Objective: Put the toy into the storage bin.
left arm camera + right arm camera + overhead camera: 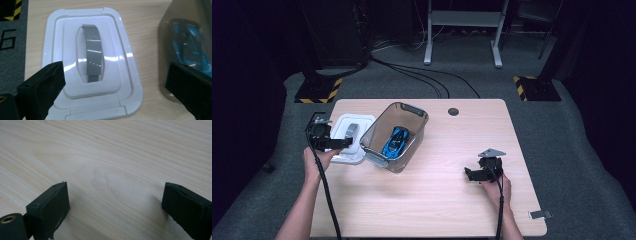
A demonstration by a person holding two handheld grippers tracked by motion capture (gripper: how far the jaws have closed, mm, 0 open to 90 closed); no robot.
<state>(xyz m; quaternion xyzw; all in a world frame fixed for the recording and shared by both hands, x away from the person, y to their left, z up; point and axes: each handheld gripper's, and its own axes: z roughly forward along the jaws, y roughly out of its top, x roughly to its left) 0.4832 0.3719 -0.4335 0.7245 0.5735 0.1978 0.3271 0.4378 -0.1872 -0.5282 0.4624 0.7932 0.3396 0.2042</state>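
A white lid (349, 134) with a grey handle (92, 53) lies flat at the table's left side. My left gripper (343, 143) hovers just over the lid's (75, 32) near edge, open, its jaws (113, 85) spread wider than the handle. Right beside the lid stands a clear grey bin (384, 147), tilted, with a blue toy car (395, 140) inside; the car (190, 47) shows through the bin wall (167, 45). My right gripper (468, 174) rests low over bare wood at the table's right, open and empty, with its jaws (115, 202) far apart.
The wooden table (447, 200) has a dark round hole (453, 111) near its far edge and a small grey tag (541, 214) at the near right corner. Beyond the table lie floor cables (422, 75) and stand bases with yellow-black stripes (318, 91).
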